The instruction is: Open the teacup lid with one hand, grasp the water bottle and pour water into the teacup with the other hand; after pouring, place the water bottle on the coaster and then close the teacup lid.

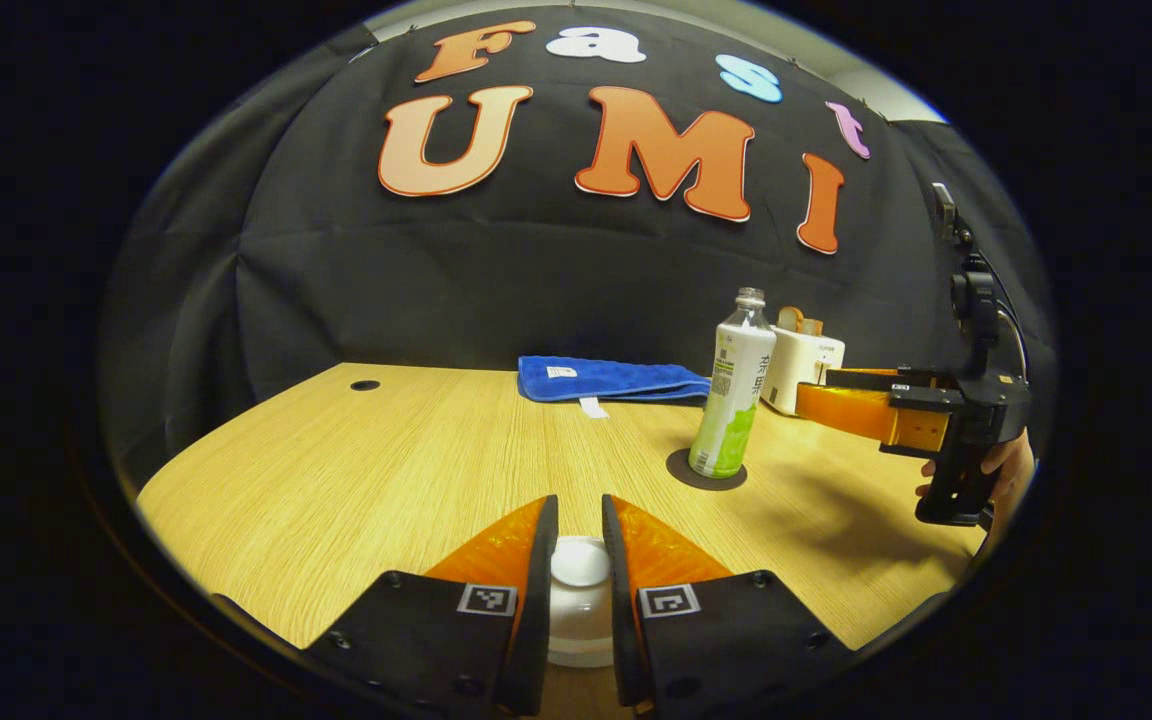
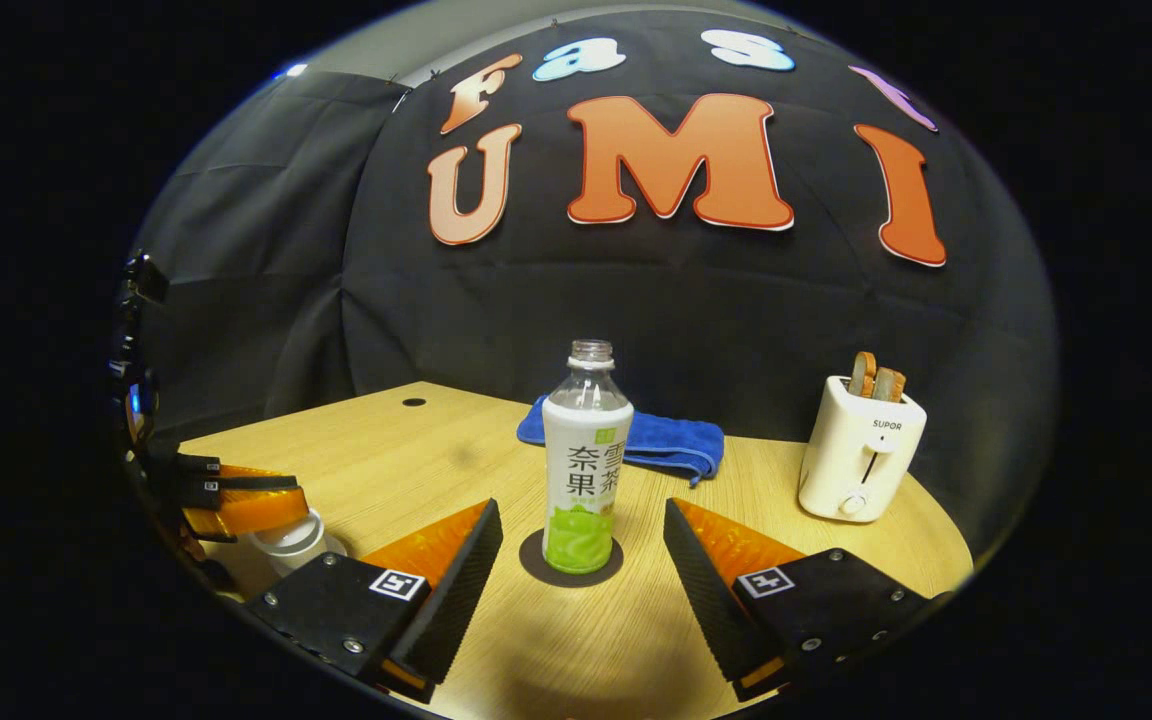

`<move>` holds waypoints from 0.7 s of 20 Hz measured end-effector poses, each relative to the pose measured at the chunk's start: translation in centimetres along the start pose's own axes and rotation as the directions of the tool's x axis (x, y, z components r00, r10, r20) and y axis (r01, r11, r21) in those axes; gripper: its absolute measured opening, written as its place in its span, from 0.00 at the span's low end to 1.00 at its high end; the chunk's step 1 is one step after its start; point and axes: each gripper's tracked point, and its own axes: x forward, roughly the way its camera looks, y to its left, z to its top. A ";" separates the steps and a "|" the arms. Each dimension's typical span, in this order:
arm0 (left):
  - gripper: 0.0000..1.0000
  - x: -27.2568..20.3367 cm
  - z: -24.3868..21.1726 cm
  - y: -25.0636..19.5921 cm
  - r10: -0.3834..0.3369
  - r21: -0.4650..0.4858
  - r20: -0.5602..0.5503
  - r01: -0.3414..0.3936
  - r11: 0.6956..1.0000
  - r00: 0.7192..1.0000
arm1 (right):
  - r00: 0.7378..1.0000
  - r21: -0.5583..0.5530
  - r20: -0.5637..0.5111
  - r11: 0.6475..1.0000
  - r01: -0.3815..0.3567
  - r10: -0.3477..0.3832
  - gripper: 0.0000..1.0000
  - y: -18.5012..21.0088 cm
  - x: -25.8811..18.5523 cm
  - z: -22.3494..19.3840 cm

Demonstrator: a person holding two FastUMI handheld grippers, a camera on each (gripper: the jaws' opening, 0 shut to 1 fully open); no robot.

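At the bottom centre of the left gripper view, my left gripper (image 1: 580, 530) pinches the white teacup lid (image 1: 580, 562) (knob between both fingers). In the right gripper view, my right gripper (image 2: 581, 530) spreads wide before the water bottle (image 2: 586, 460), upright on its coaster (image 2: 532, 562) at mid-frame.

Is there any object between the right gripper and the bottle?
Nothing visible is. In the right gripper view the bottle stands on its coaster straight ahead of the open right gripper, with bare table between them. The toaster stands off to the side.
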 end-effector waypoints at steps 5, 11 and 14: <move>0.30 -0.1 -0.4 -0.2 0.035 0.078 -0.010 -0.035 0.996 0.999 | 1.000 0.004 0.004 1.000 0.005 -0.005 0.98 0.0 -0.8 -0.2; 0.52 -0.6 -0.2 0.3 0.043 0.059 0.018 -0.044 0.997 0.999 | 1.000 0.028 0.000 1.000 0.009 -0.009 0.98 0.0 -2.3 -0.1; 0.61 -1.4 1.1 0.5 0.060 0.064 0.063 -0.064 0.996 0.996 | 1.000 0.067 0.016 0.998 0.001 -0.002 0.98 0.8 -3.7 0.2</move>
